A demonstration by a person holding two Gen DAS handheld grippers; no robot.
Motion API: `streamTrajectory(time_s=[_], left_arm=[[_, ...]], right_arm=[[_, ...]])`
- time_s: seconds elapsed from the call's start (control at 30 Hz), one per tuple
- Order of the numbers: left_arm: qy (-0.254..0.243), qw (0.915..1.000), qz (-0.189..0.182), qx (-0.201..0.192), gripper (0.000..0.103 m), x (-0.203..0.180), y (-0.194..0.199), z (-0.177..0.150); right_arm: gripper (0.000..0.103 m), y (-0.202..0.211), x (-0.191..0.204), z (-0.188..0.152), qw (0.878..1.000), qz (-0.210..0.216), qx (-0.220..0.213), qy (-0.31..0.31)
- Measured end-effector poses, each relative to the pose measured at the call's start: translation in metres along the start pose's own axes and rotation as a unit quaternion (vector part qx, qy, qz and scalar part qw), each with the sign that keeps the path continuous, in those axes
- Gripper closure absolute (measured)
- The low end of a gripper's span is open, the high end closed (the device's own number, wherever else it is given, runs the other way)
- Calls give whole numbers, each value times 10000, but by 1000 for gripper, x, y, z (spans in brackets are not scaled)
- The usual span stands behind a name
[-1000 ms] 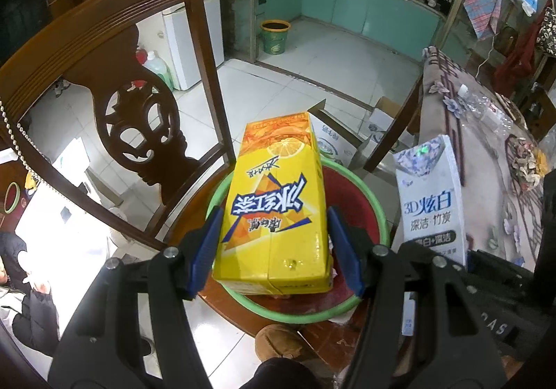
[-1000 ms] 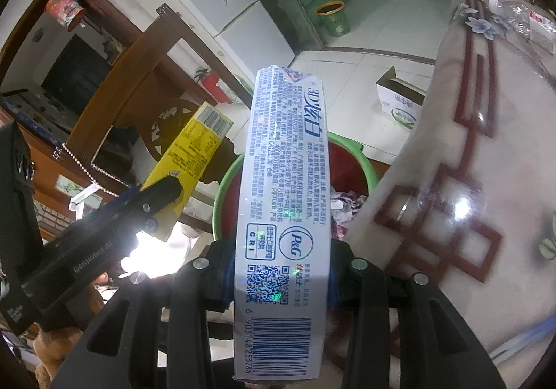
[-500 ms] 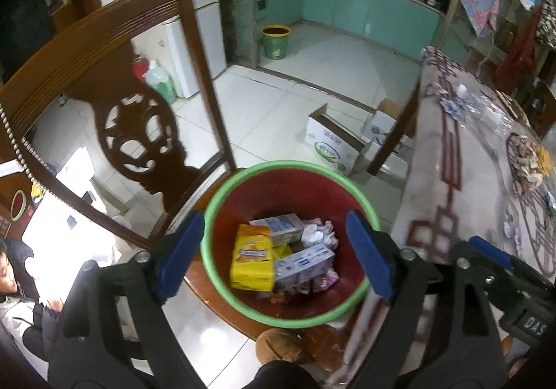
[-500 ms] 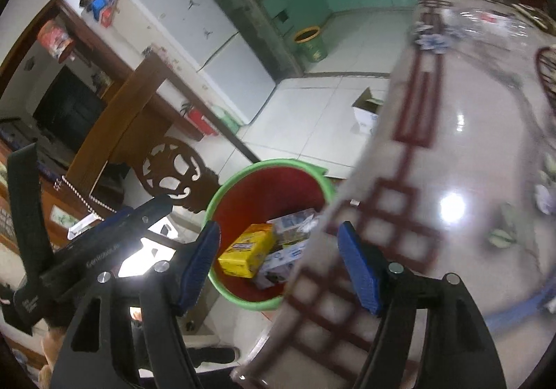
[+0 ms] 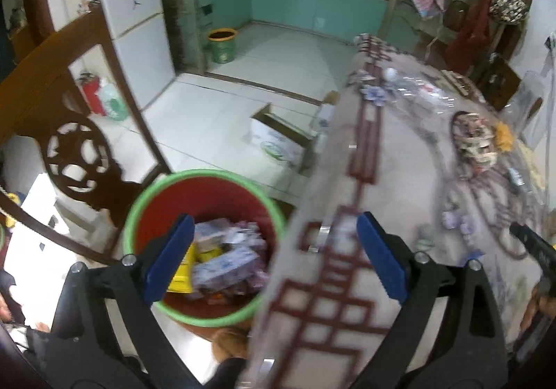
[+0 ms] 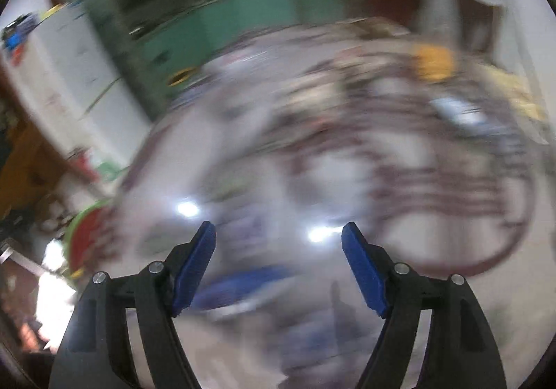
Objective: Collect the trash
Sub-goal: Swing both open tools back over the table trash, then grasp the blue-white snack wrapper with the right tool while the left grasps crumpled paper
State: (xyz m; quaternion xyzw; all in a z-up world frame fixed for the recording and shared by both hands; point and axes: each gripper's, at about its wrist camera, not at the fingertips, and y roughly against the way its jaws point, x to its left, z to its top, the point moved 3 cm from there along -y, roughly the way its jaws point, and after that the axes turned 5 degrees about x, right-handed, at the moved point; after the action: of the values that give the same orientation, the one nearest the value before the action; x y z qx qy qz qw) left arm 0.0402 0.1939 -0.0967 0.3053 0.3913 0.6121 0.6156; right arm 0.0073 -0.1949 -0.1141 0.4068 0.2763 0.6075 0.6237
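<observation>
The red trash bin with a green rim point(image 5: 139, 208) stands on the floor beside the table and holds the yellow juice carton point(image 5: 184, 270), the white toothpaste box point(image 5: 226, 262) and crumpled wrappers. My left gripper point(image 5: 274, 253) is open and empty, above the bin's right rim and the table edge. My right gripper point(image 6: 278, 260) is open and empty over the patterned table top point(image 6: 347, 180); that view is badly blurred. The bin shows at its left edge point(image 6: 87, 232). Small litter, including a yellow piece point(image 5: 504, 138), lies far right on the table.
A carved wooden chair point(image 5: 80, 152) stands left of the bin. An open cardboard box point(image 5: 278, 138) sits on the tiled floor beyond it. A small green bucket point(image 5: 222, 45) stands by the kitchen doorway. The table point(image 5: 399, 163) fills the right side.
Both grippers opened and dropped the juice carton and the toothpaste box into the bin. Both then swung right, toward the table top; the right one is still moving fast.
</observation>
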Motion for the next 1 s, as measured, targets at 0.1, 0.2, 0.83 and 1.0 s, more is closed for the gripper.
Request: streamTrajectory(time_s=[0.1, 0.2, 0.83, 1.0], left_arm=[[-10, 9992, -390, 71, 9, -31, -5, 1], [-53, 9981, -604, 133, 9, -61, -12, 3], [-2165, 9757, -323, 76, 9, -228, -55, -24], [-2283, 9718, -584, 34, 9, -265, -59, -23]], right_arm=[[16, 5, -77, 25, 9976, -481, -218, -458], [17, -7, -148, 51, 9916, -633, -259, -1098], [47, -102, -224, 117, 9943, -805, 258, -646], [97, -99, -209, 114, 9950, -862, 441, -231]])
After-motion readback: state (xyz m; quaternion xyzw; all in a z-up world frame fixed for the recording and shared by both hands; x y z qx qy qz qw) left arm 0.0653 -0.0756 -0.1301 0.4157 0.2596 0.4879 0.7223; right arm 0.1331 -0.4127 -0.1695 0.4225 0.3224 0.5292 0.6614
